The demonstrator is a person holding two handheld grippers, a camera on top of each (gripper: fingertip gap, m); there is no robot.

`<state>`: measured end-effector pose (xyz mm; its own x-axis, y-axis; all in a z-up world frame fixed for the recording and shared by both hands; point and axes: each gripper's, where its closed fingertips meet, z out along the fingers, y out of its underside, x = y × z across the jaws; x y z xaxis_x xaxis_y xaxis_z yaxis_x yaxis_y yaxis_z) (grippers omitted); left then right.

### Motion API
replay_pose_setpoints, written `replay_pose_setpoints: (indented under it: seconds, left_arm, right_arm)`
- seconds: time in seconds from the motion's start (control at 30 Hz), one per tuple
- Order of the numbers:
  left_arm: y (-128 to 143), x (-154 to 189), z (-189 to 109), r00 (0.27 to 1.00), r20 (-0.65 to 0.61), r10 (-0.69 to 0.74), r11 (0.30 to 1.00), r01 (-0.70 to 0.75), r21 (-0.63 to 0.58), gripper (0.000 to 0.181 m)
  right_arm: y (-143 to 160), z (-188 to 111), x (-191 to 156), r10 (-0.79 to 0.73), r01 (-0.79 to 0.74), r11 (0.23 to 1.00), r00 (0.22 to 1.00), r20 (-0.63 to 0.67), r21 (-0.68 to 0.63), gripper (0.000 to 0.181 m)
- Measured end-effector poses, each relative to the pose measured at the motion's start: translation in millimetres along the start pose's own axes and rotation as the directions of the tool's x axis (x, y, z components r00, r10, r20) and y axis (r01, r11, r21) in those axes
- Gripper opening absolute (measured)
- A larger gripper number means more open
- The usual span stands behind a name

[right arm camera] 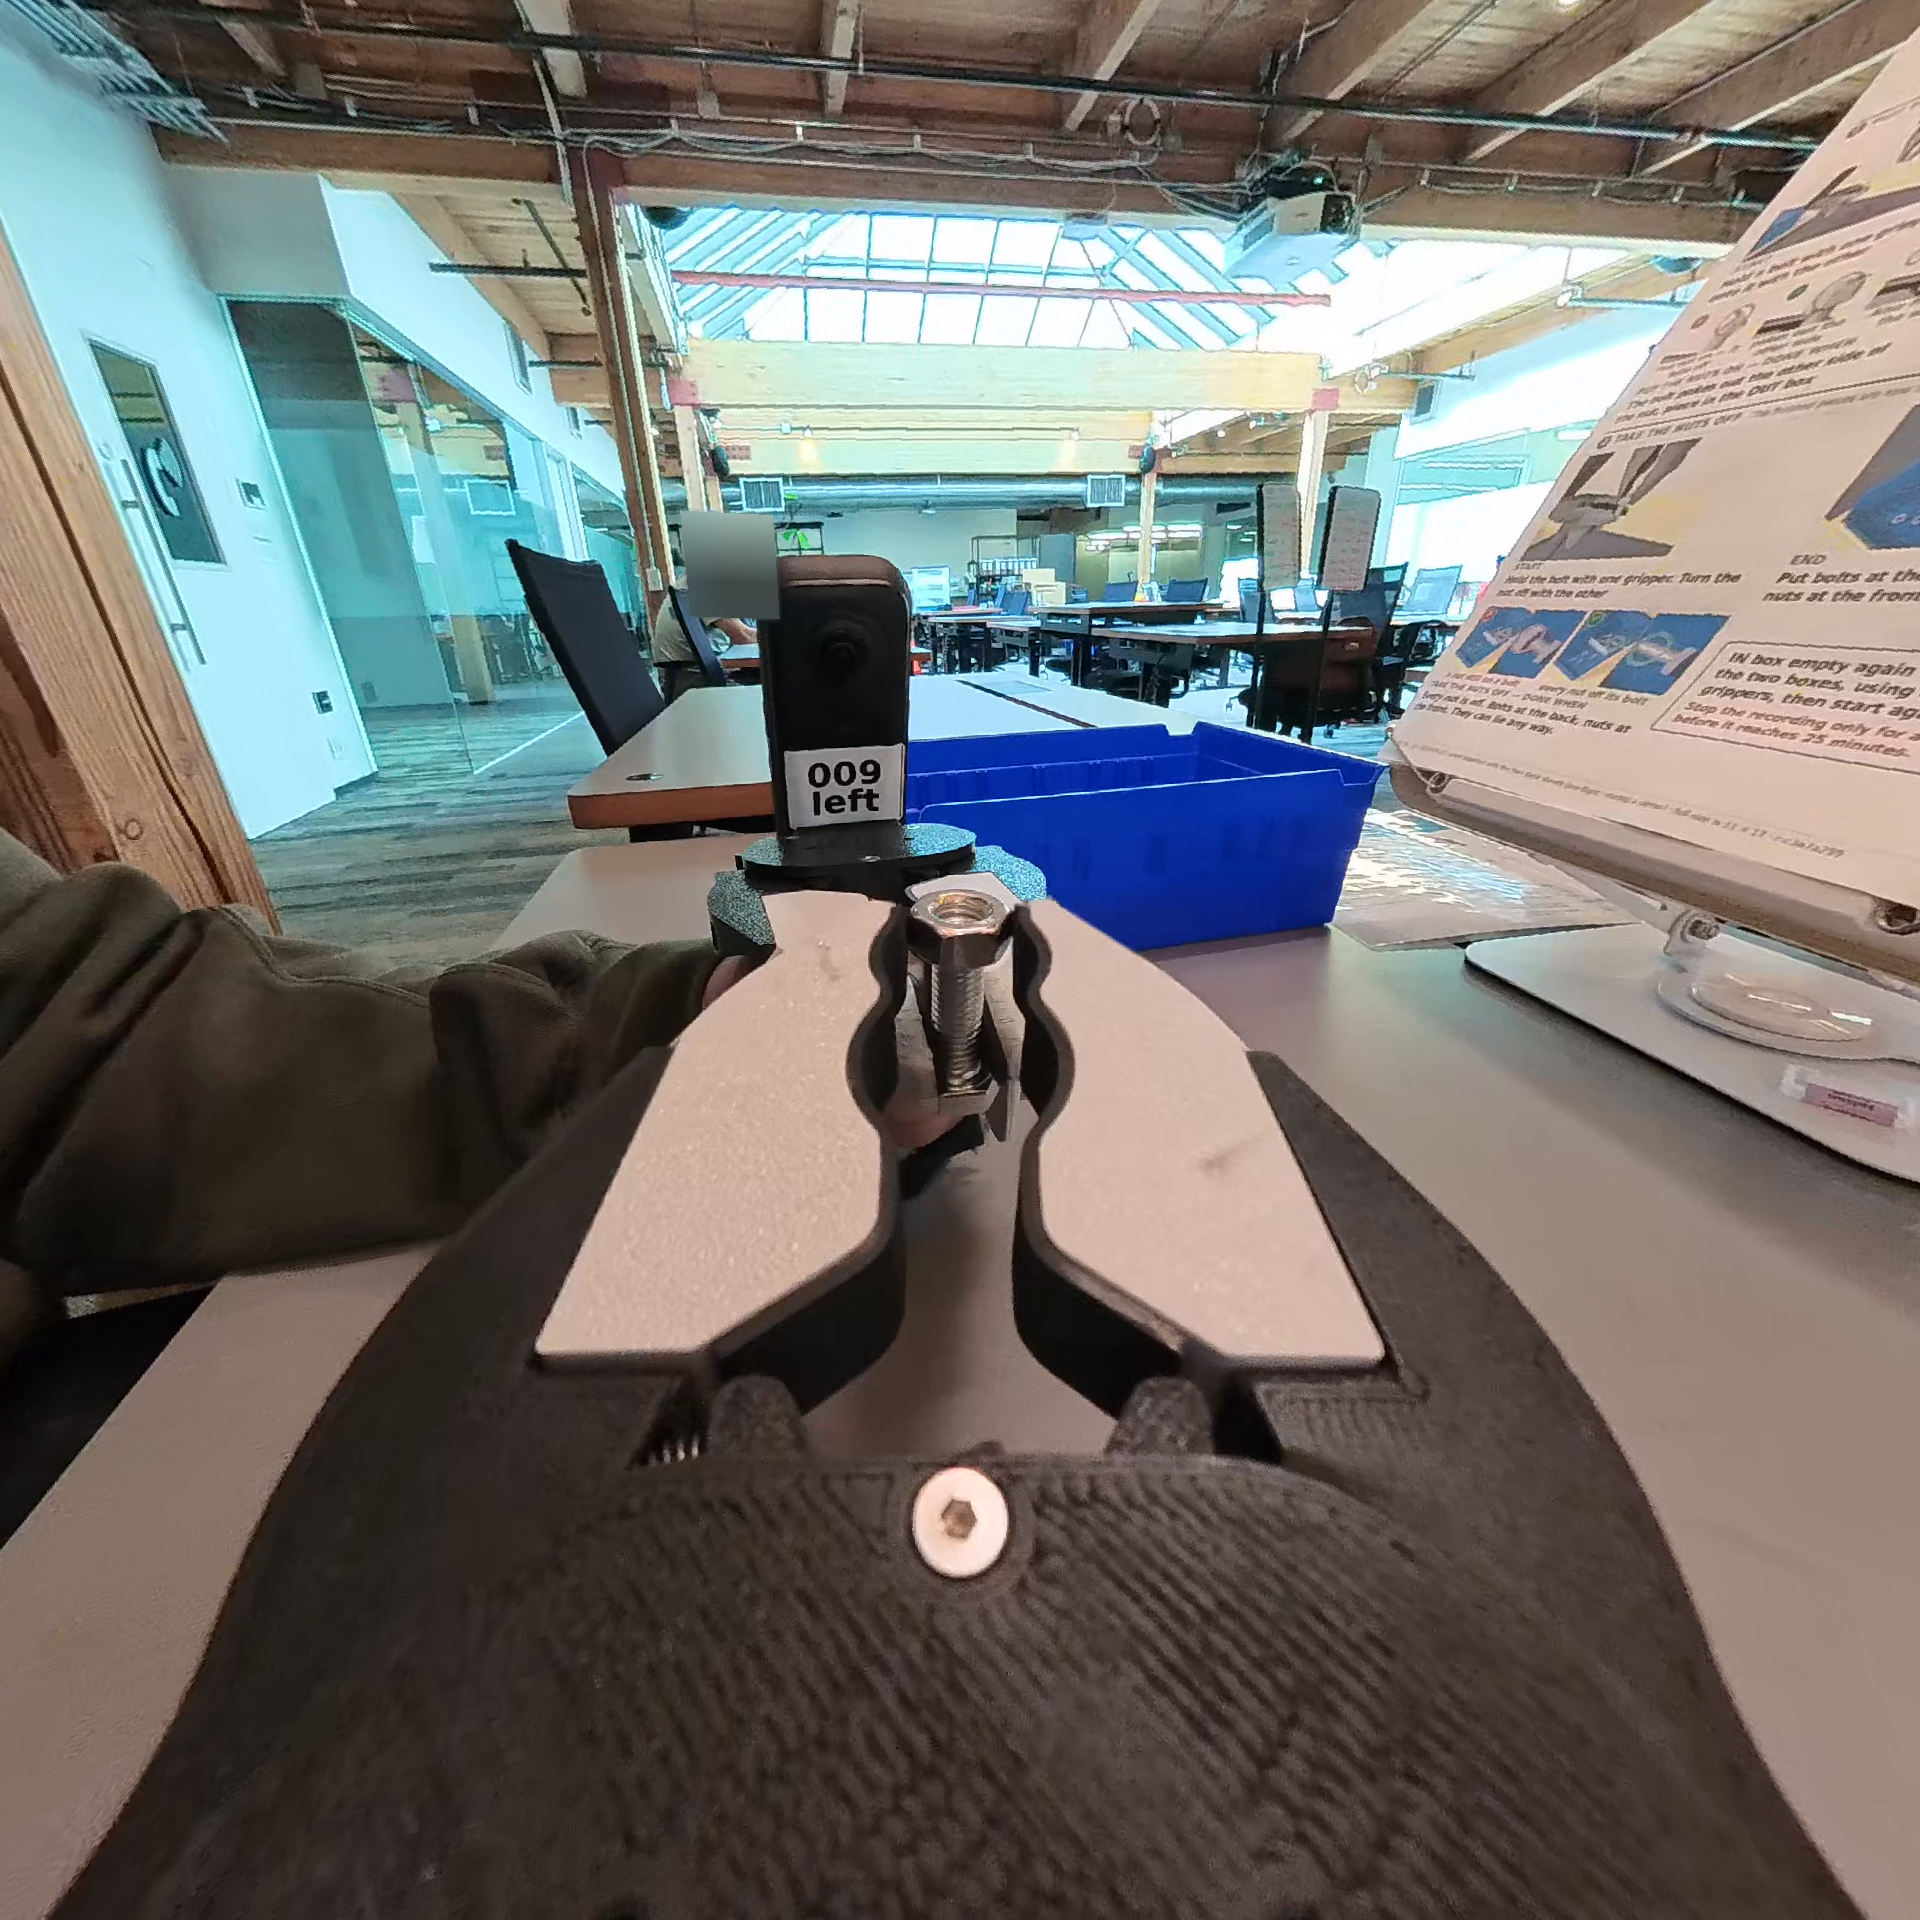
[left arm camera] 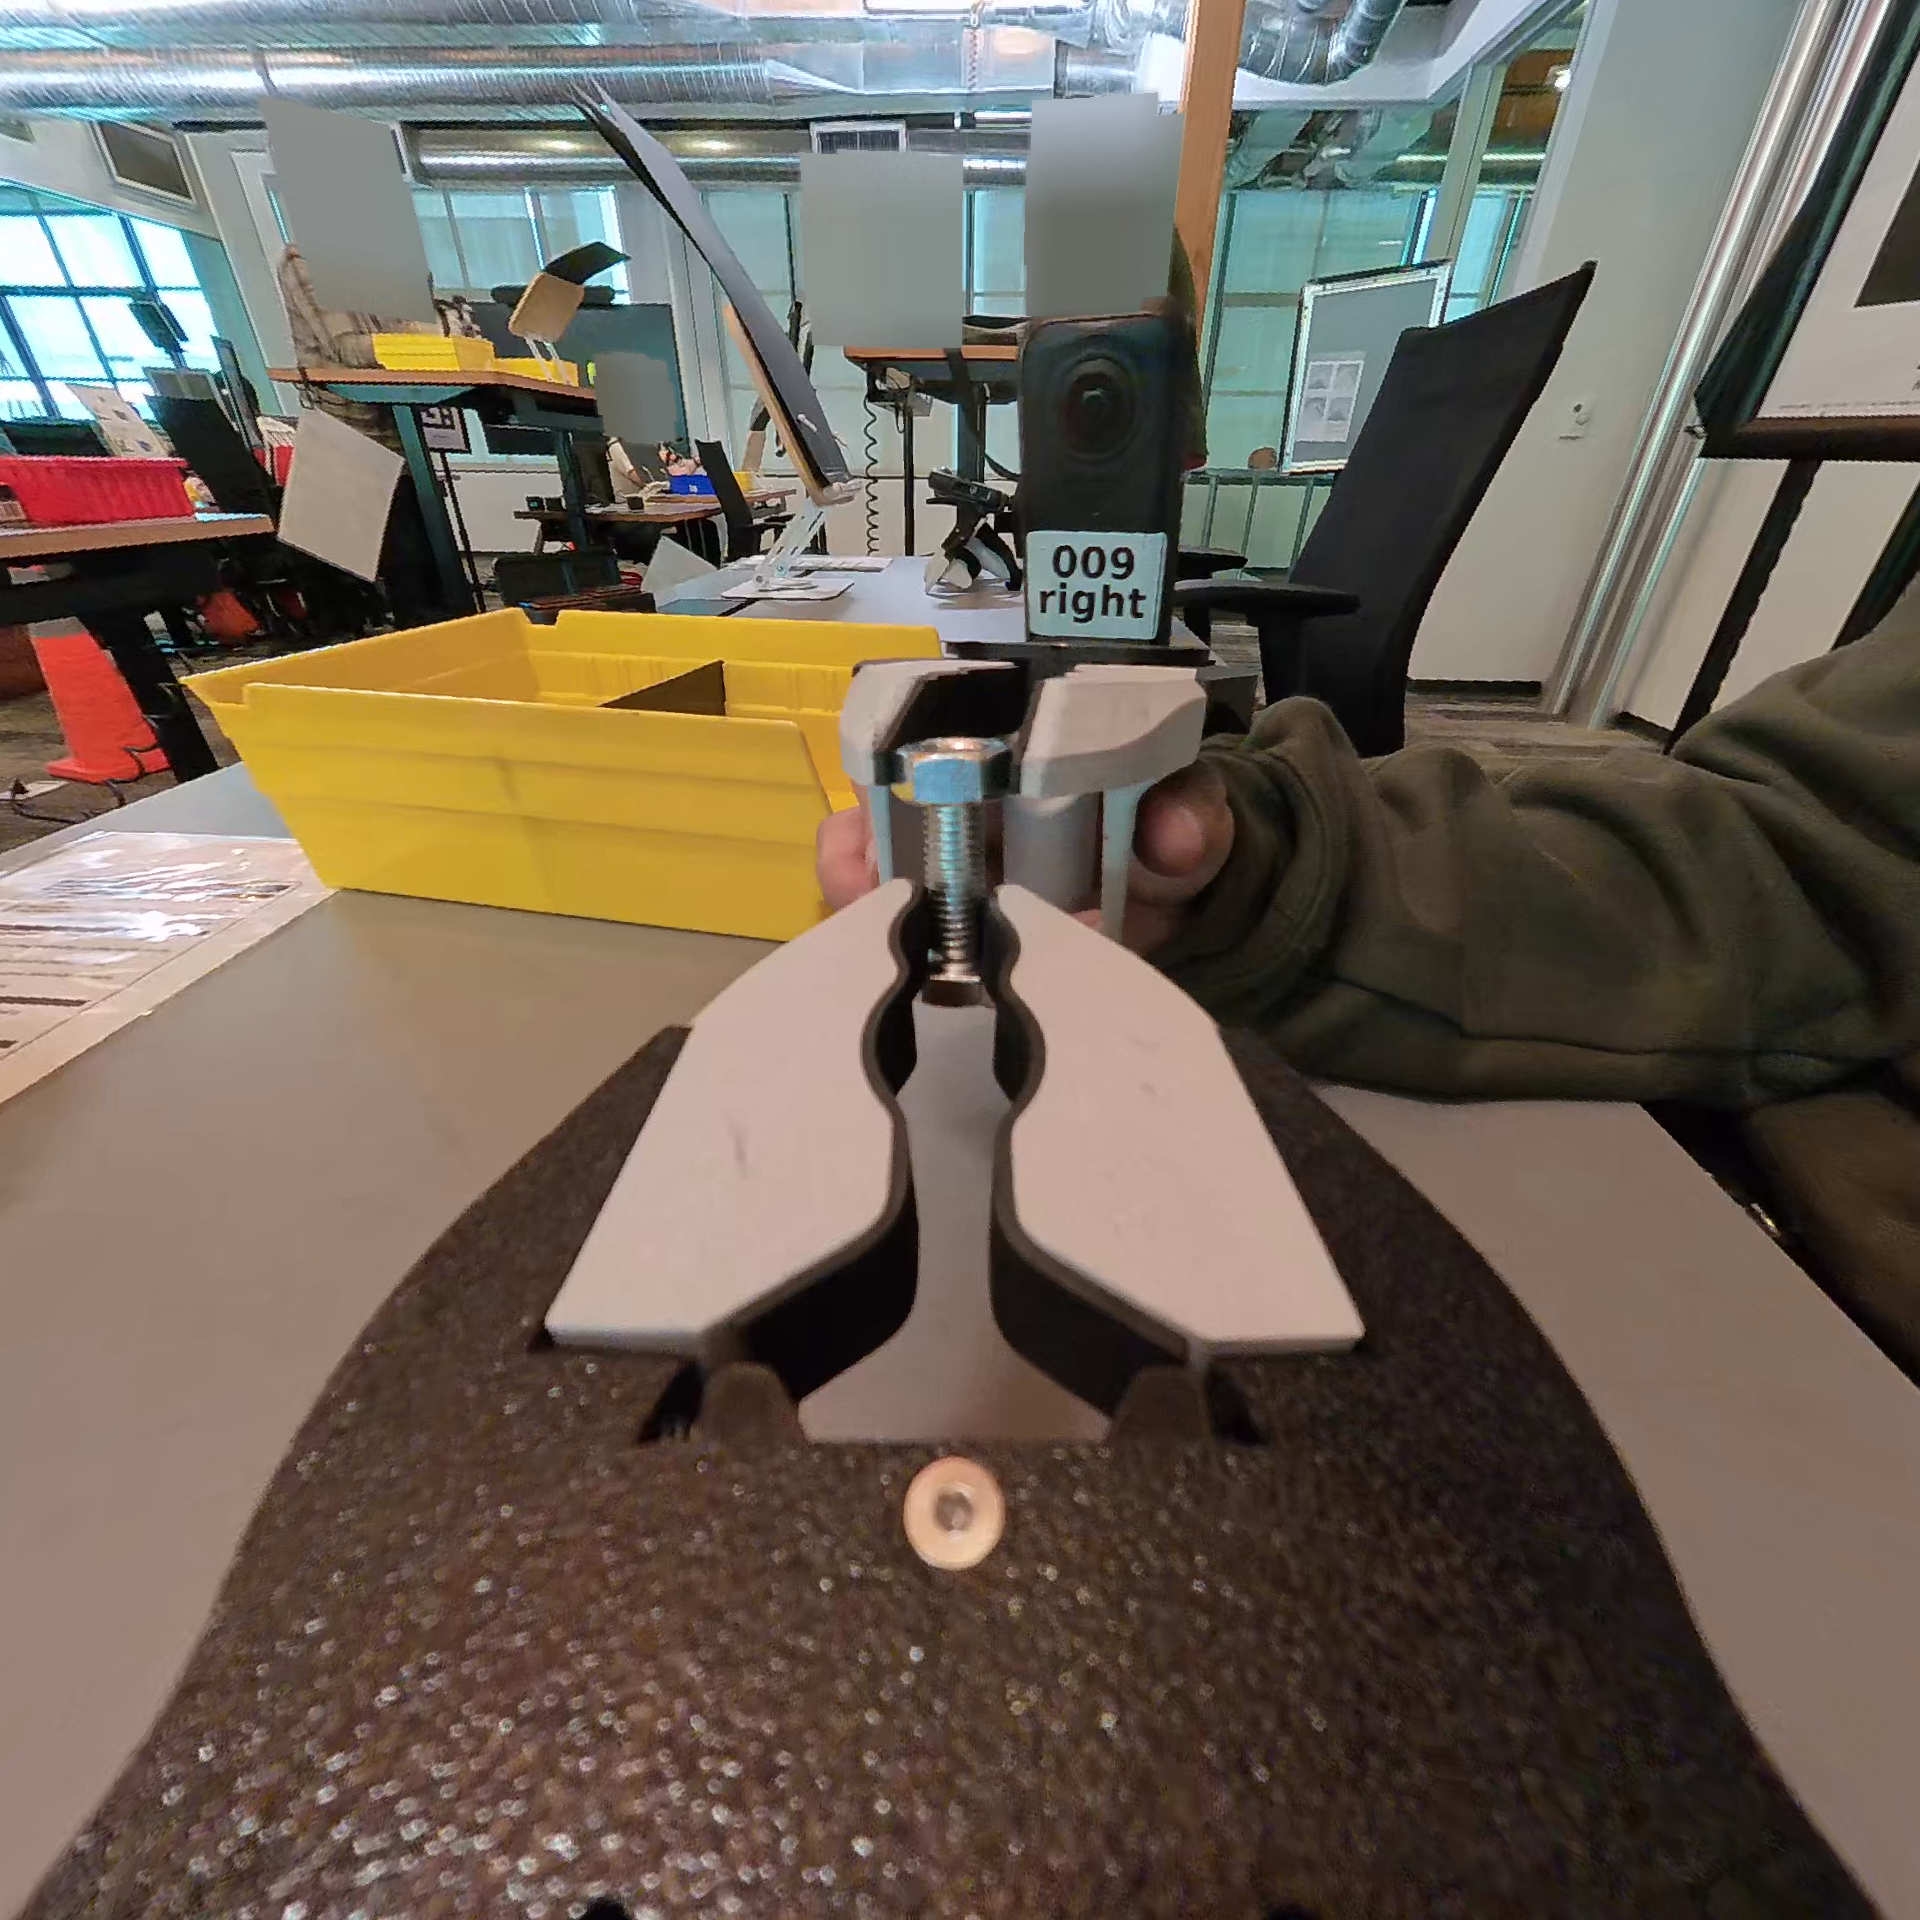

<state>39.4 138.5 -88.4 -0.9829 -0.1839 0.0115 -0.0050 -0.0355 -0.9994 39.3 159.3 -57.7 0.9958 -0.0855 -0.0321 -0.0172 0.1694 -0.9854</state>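
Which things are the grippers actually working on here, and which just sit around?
In hand: silver threaded bolt, clamped by left gripper; silver hex nut on its upper end, clamped by right gripper.
Lying about: yellow plastic bin, blue plastic bin, printed sheet on a white stand, black office chair.

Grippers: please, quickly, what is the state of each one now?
Left gripper: shut on the nut end of the bolt.
Right gripper: shut on the bolt's head end.

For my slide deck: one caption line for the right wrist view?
Right hand-held gripper and left hand-held gripper share one bolt, its nut at the far end; blue bin behind.
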Motion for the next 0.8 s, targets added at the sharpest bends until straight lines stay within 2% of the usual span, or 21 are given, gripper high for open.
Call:
replay_pose_setpoints:
  seconds: [0.3, 0.43, 0.53, 0.6, 0.7, 0.8]
  left_arm:
    - [0.4, -6.3, -2.8, 0.999, 0.047, 0.021, 1.000, -0.021, -0.006, 0.009]
    - [-1.5, -3.2, -2.1, 1.000, 0.022, 0.016, 1.000, -0.016, 0.000, 0.009]
    - [-7.0, 14.1, -1.1, 0.995, -0.097, -0.010, 0.999, 0.013, 0.034, 0.009]
    - [-12.4, 34.7, -0.8, 0.975, -0.223, -0.003, 0.998, 0.015, 0.055, 0.009]
    - [-13.1, 59.8, -0.4, 0.929, -0.369, 0.006, 0.999, 0.013, 0.048, 0.009]
    - [-8.4, 75.0, -1.8, 0.887, -0.462, -0.016, 1.000, 0.026, 0.015, 0.009]
  right_arm:
    - [1.1, -0.5, 4.6, -0.032, 0.032, 0.999, 0.999, -0.042, -0.017, 0.017]
    - [0.5, -0.8, 4.4, -0.034, 0.033, 0.999, 0.999, -0.032, -0.030, 0.017]
    - [-3.9, -3.1, -6.9, -0.007, 0.007, 1.000, 0.998, 0.059, -0.009, 0.017]
    - [-9.6, -6.6, -23.3, 0.007, -0.009, 1.000, 0.985, 0.174, 0.011, 0.017]
    - [-14.1, -14.1, -49.6, 0.026, -0.033, 0.999, 0.937, 0.348, 0.014, 0.017]
    - [-10.6, -19.0, -64.6, 0.042, -0.038, 0.999, 0.895, 0.444, -0.017, 0.017]
